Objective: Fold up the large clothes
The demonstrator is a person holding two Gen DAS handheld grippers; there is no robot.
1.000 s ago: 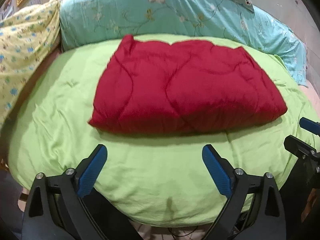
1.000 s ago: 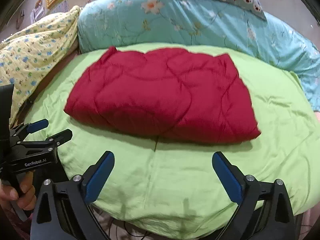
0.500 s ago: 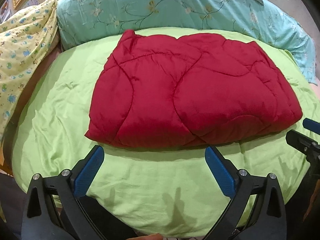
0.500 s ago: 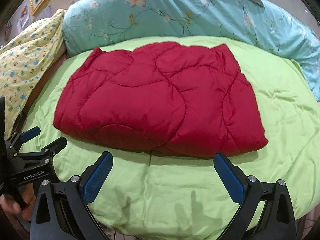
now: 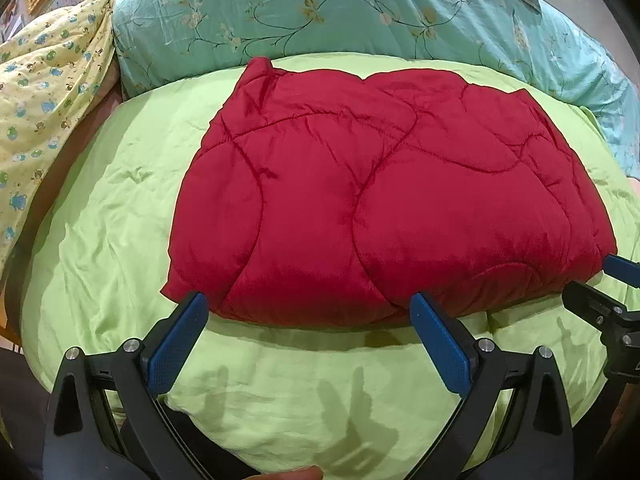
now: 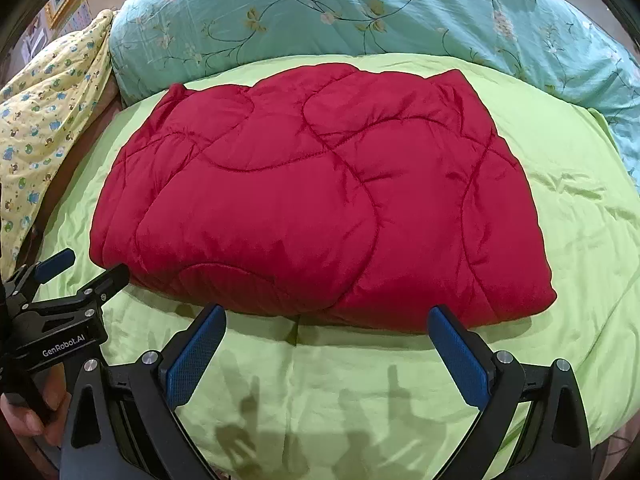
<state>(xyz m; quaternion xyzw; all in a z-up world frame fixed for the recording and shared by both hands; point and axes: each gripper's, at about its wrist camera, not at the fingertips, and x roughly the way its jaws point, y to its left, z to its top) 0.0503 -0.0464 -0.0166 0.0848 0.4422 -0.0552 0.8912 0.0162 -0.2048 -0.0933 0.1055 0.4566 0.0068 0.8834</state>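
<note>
Green bedspread under folded, puffy red quilt

We saw a green sheet covering the bed, wrinkled. A teal floral quilt lay bunched along its far edge, touching it. A yellow printed quilt sat at far left beside the teal one. A gold picture frame hung top left.

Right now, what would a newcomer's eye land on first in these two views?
The red quilted bundle, folded into a thick block, lies mid-bed on the lime-green sheet. Behind it runs a long teal floral bolster, with a yellow printed cloth at far left. Both the left gripper and right gripper are open, at the bundle's near edge.
</note>
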